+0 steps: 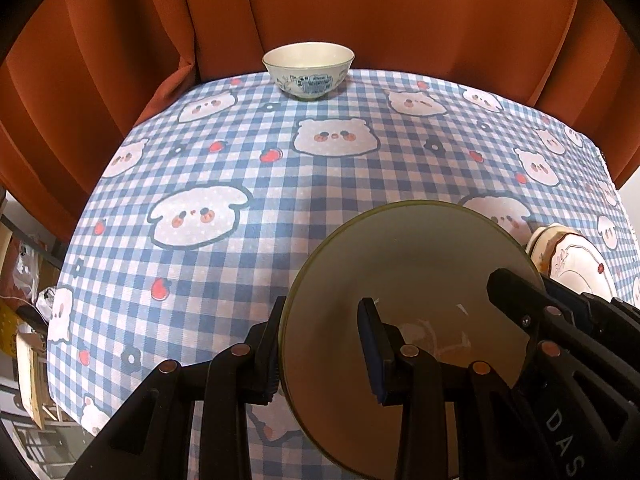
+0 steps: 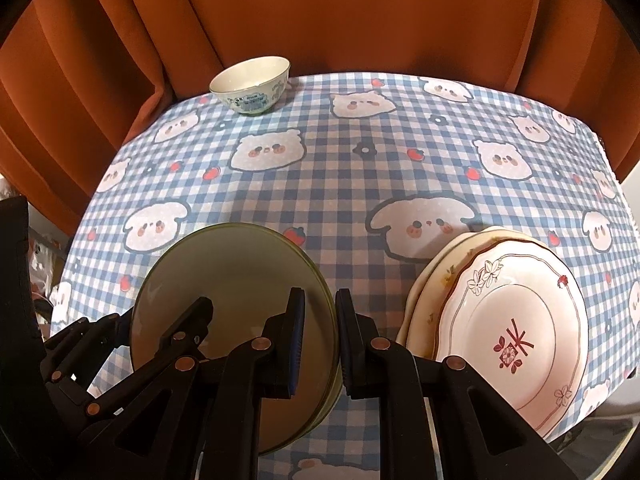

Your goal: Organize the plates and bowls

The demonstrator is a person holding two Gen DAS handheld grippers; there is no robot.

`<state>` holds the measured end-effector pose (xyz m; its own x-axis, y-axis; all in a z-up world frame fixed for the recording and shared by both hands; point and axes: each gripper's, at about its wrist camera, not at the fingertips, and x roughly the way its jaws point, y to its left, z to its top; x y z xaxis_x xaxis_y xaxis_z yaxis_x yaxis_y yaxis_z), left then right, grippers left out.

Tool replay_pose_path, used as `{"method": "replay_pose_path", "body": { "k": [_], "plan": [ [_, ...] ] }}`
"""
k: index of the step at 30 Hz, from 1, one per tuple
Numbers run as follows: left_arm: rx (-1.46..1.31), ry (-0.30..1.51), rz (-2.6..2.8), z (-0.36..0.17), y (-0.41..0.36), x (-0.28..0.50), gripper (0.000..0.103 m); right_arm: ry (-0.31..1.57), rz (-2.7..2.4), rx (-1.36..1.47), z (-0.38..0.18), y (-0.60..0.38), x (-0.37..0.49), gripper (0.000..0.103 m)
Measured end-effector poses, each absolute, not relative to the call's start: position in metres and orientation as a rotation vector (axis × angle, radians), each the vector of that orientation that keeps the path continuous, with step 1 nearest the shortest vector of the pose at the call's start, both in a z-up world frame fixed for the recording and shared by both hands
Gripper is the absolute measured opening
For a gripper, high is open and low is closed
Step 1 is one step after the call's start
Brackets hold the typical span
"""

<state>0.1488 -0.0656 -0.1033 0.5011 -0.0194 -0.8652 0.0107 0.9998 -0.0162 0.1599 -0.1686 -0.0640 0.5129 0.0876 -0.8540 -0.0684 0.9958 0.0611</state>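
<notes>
right gripper point(image 1: 516, 312) body: white letters "DAS", cut off at the picture's edge
blue-and-white bowl point(image 1: 308, 70) panel: printed marks, too small to read

Green plate point(image 2: 232, 280) sits near the front edge of the table point(image 1: 320, 184), its left rim between the left gripper point(image 1: 324, 344) fingers, its right rim between the right gripper point(image 2: 320, 344) fingers. Plate stack point(image 2: 516, 332) just to its right, apart from it, patterned plate on top. Small bowl point(image 1: 308, 70) alone at the far edge, well behind both. Curtain point(image 1: 360, 12) behind the table.
</notes>
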Motion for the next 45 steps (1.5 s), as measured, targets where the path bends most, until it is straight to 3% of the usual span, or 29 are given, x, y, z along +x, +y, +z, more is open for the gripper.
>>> {"method": "replay_pose_path", "body": {
  "k": [27, 31, 34, 36, 37, 41, 45],
  "plan": [
    [0.011, 1.015, -0.001, -0.114, -0.072, 0.139, 0.034, 0.969, 0.106, 0.003, -0.074, -0.173, 0.151, 0.019],
    [0.010, 1.016, -0.003, -0.114, -0.072, 0.139, 0.038, 0.959, 0.106, 0.015, -0.075, -0.174, 0.149, 0.020],
    [0.001, 1.018, -0.023, -0.113, -0.072, 0.138, 0.048, 0.966, 0.118, 0.024, -0.075, -0.174, 0.150, 0.029],
    [-0.003, 1.020, -0.039, -0.111, -0.073, 0.137, 0.052, 0.989, 0.135, 0.048, -0.077, -0.174, 0.150, 0.049],
    [-0.004, 1.017, -0.049, -0.108, -0.074, 0.136, 0.055, 0.990, 0.133, 0.058, -0.076, -0.175, 0.149, 0.053],
    [-0.002, 0.992, -0.069, -0.099, -0.072, 0.134, 0.069, 0.975, 0.125, 0.053, -0.069, -0.173, 0.149, 0.057],
    [-0.016, 0.986, -0.088, -0.093, -0.065, 0.135, 0.074, 0.972, 0.117, 0.048, -0.064, -0.167, 0.150, 0.060]
  ]
}}
